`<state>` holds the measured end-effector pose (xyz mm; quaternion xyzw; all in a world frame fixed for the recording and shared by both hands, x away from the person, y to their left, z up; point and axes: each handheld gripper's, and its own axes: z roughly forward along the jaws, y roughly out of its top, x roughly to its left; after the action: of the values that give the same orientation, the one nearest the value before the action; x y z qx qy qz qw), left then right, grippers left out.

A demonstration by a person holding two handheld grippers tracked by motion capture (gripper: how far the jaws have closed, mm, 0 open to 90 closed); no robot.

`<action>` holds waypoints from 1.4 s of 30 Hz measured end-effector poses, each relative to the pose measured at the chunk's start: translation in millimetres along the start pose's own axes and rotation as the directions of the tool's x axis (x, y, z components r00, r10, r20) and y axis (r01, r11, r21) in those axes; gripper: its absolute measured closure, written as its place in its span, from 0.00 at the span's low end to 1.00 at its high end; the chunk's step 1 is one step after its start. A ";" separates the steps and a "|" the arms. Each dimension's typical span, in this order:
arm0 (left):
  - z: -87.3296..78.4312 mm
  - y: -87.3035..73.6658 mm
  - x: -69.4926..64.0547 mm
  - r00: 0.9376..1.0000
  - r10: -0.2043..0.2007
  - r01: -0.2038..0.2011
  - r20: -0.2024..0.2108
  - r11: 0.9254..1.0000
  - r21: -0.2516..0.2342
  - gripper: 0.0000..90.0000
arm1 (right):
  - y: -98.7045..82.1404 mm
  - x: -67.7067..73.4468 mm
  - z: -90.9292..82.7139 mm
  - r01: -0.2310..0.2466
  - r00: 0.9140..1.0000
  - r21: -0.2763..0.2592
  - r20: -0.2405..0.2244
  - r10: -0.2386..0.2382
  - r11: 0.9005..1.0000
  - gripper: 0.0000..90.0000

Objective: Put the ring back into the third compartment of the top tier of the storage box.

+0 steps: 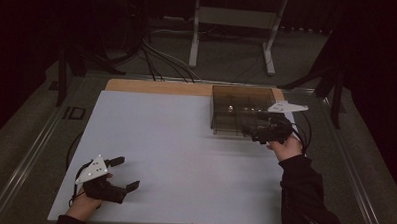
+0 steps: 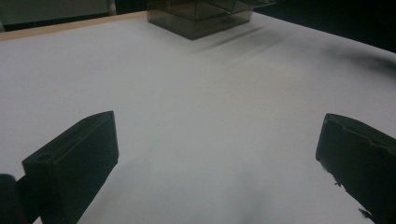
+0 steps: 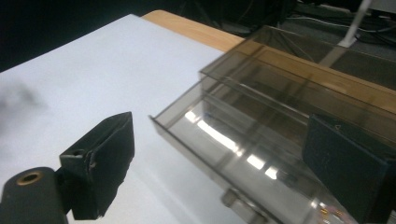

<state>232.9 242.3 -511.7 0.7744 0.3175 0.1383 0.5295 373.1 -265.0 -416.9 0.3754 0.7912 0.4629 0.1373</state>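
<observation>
Drawer box: a smoky see-through organiser [image 1: 241,111] at the far right of the pale table mat [image 1: 175,156], its back edge over the bare wooden strip [image 1: 157,87].
Drawer: one tray [image 3: 243,158] stands pulled out toward the near side, its small knob [image 3: 229,198] at the front lip (contents too dim to make out).
Right gripper: [image 1: 256,133] just at the drawer front, jaws apart, nothing clamped; the knob sits between them, untouched.
Left gripper: [image 1: 127,173] idle near the mat's near-left corner, jaws wide, empty.
Risk: a push off-centre of the knob could skew the tray and jam it.
Risk: the light box may slide back, since nothing braces it.
</observation>
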 end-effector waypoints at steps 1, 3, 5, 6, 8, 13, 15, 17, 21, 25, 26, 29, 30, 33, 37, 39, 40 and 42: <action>0.0 0.0 0.0 1.000 -0.001 0.001 0.000 1.000 0.000 0.00 | 0.3 3.5 1.3 0.009 1.000 0.002 -0.005 -0.009 1.000 0.10; 0.0 0.0 0.1 1.000 0.000 0.000 0.000 1.000 0.000 0.00 | 1.5 10.5 3.8 0.029 0.999 0.013 -0.020 -0.029 0.999 0.10; -0.1 0.1 0.0 1.000 0.001 -0.001 0.000 1.000 0.001 0.00 | 2.3 17.5 5.8 0.048 0.998 0.016 -0.034 -0.048 0.999 0.10; -0.1 0.0 -0.2 1.000 0.001 -0.001 0.000 1.000 0.001 0.00 | 2.6 20.9 6.6 0.055 0.998 0.014 -0.044 -0.054 0.998 0.10; 0.0 0.1 -0.1 1.000 0.001 -0.001 0.000 1.000 0.001 0.00 | 2.2 27.7 8.8 0.058 0.995 -0.004 -0.084 -0.058 0.998 0.10; -0.1 0.1 -0.2 1.000 0.001 -0.001 0.000 1.000 0.001 0.00 | -1.4 37.4 15.8 0.079 0.990 0.005 -0.122 -0.078 0.997 0.10; -0.3 0.1 0.0 1.000 0.003 -0.003 0.000 1.000 0.000 0.00 | -5.3 41.9 20.2 0.094 0.987 0.017 -0.129 -0.091 0.995 0.10; -0.2 0.1 -0.1 1.000 0.002 -0.002 0.001 1.000 0.000 0.00 | -8.2 44.8 23.1 0.101 0.985 0.026 -0.142 -0.097 0.994 0.10; -0.1 0.1 0.0 1.000 0.003 -0.003 -0.001 1.000 0.001 0.00 | -13.4 49.9 25.7 0.120 0.982 0.023 -0.153 -0.115 0.993 0.10; 0.5 0.0 -0.1 1.000 0.002 -0.002 0.000 1.000 0.003 0.00 | -22.1 56.4 27.6 0.148 0.975 0.018 -0.170 -0.143 0.989 0.10; 0.5 0.0 -0.3 1.000 0.001 -0.001 -0.001 1.000 0.003 0.00 | -24.6 58.2 28.7 0.156 0.973 0.025 -0.179 -0.149 0.987 0.10; 0.4 0.0 -0.3 1.000 0.001 -0.001 -0.002 1.000 0.002 0.00 | -33.9 62.5 32.7 0.174 0.965 0.039 -0.203 -0.163 0.984 0.10; 0.4 0.0 -0.3 1.000 0.001 -0.001 -0.002 1.000 0.002 0.00 | -37.3 63.7 34.3 0.179 0.963 0.048 -0.213 -0.165 0.983 0.10; 0.5 0.0 -0.3 1.000 0.003 -0.003 -0.001 1.000 0.004 0.00 | -47.1 64.9 37.8 0.178 0.959 0.070 -0.237 -0.156 0.982 0.09; 0.4 0.0 0.0 1.000 0.002 -0.002 -0.001 1.000 0.003 0.00 | -61.7 64.5 38.7 0.168 0.959 0.084 -0.244 -0.143 0.982 0.10; 0.7 0.0 0.0 1.000 0.004 -0.004 -0.002 1.000 0.006 0.00 | -70.6 65.1 38.7 0.175 0.960 0.084 -0.235 -0.151 0.981 0.10; 0.9 0.1 -0.2 1.000 0.005 -0.005 -0.002 1.000 0.008 0.00 | -74.6 65.6 39.1 0.184 0.960 0.092 -0.229 -0.159 0.978 0.10; 1.2 0.1 -0.4 1.000 0.004 -0.004 -0.002 1.000 0.007 0.00 | -81.8 67.0 39.4 0.190 0.959 0.097 -0.232 -0.164 0.977 0.09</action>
<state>233.2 241.1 -511.9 0.7768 0.3170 0.1390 0.5262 311.5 -215.5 -497.5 0.2561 0.8579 0.4404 0.0661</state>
